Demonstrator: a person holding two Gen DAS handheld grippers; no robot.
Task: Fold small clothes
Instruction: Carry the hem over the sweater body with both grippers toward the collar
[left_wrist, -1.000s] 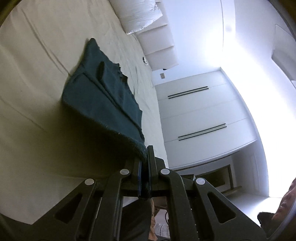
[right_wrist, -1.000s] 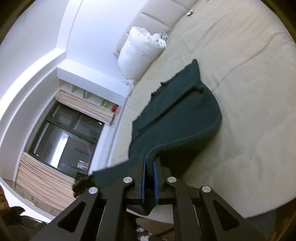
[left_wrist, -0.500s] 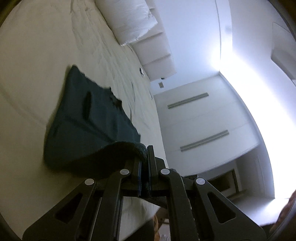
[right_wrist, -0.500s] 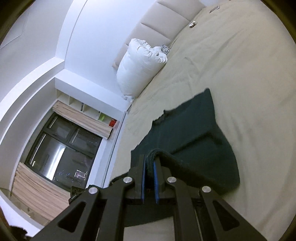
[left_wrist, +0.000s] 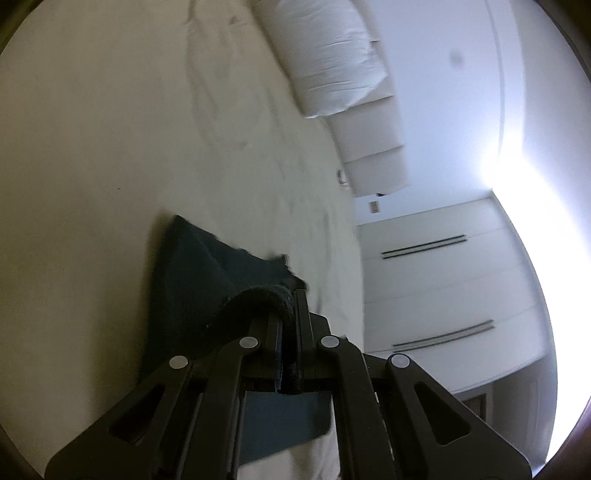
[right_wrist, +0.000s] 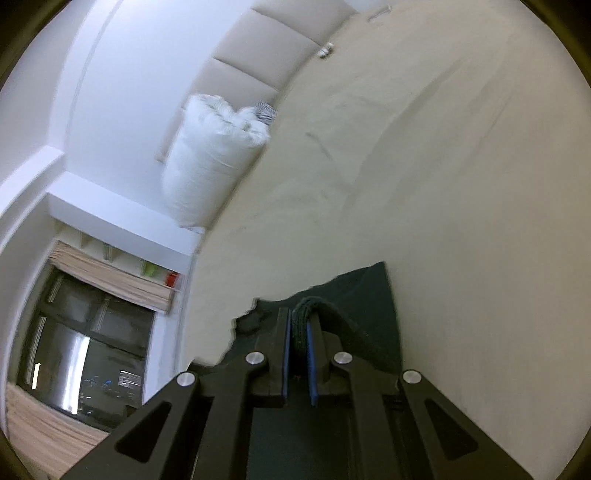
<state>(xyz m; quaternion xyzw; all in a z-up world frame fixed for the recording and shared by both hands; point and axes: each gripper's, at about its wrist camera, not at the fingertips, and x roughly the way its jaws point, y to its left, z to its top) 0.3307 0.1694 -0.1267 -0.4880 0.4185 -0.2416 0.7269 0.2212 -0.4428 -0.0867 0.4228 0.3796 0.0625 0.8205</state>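
Note:
A dark green garment lies on a beige bed. My left gripper is shut on the garment's thick hem, which curls over the left finger. The near part of the cloth is carried over the far part. My right gripper is shut on the same garment at another point of the hem, held between the blue pads. The far ragged edge of the cloth lies flat on the bed just ahead of both grippers.
A white pillow leans on the padded headboard at the far end of the bed. White wardrobe doors stand at the right. A dark window and a shelf with small objects are at the left.
Both grippers have carried the held hem forward over the garment toward its far edge. The visible cloth ahead has shrunk from a long spread to a short strip.

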